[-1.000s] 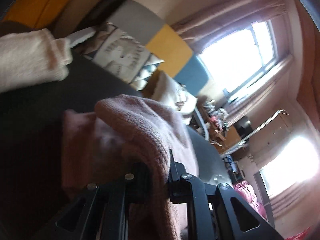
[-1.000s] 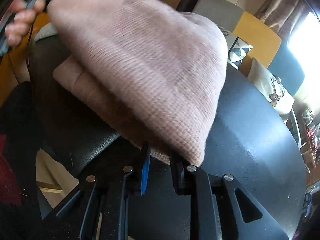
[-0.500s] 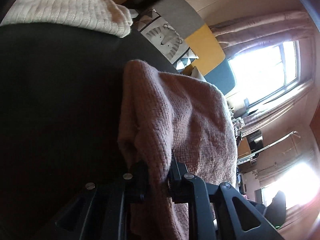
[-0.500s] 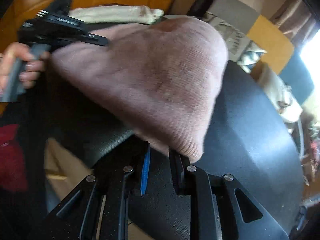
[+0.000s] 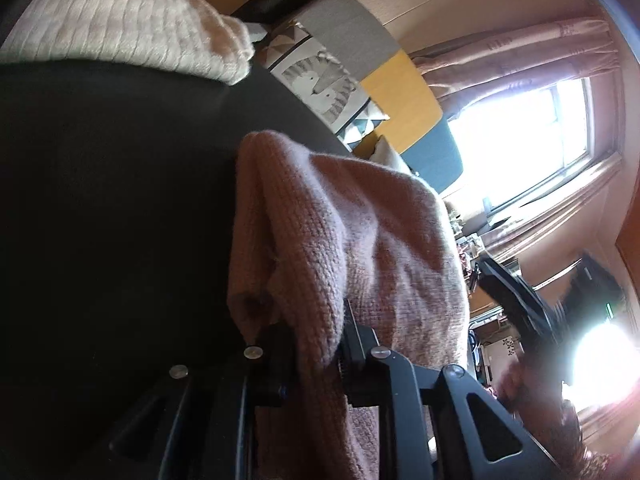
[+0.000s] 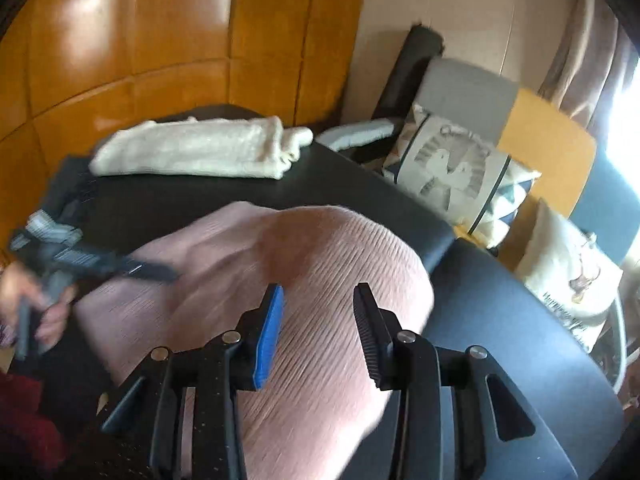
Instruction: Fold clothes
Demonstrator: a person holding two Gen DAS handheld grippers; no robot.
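A pink knit garment [image 5: 360, 240] lies folded over on the black table [image 5: 100, 200]. A thick fold of it fills the gap of my left gripper [image 5: 316, 332]. The pads still touch the cloth while the jaws are opening. In the right wrist view the same pink garment [image 6: 320, 248] spreads below my right gripper [image 6: 318, 292], whose jaws are opening and hold nothing. The right gripper hovers just above the cloth. At that view's left edge the left gripper [image 6: 100, 266], held by a hand [image 6: 44, 312], bites the garment's far edge.
A folded cream knit [image 6: 192, 156] lies at the table's far side, also seen as the cream knit [image 5: 120, 32]. Patterned cushions [image 6: 452, 168] and a grey chair back [image 6: 464, 88] stand past the table's edge. A wooden wall [image 6: 160, 40] is behind.
The right gripper let go of the pink garment's edge, spread its fingers and lifted back. The garment dropped flat onto the table. The left gripper came down, then stayed put on its fold.
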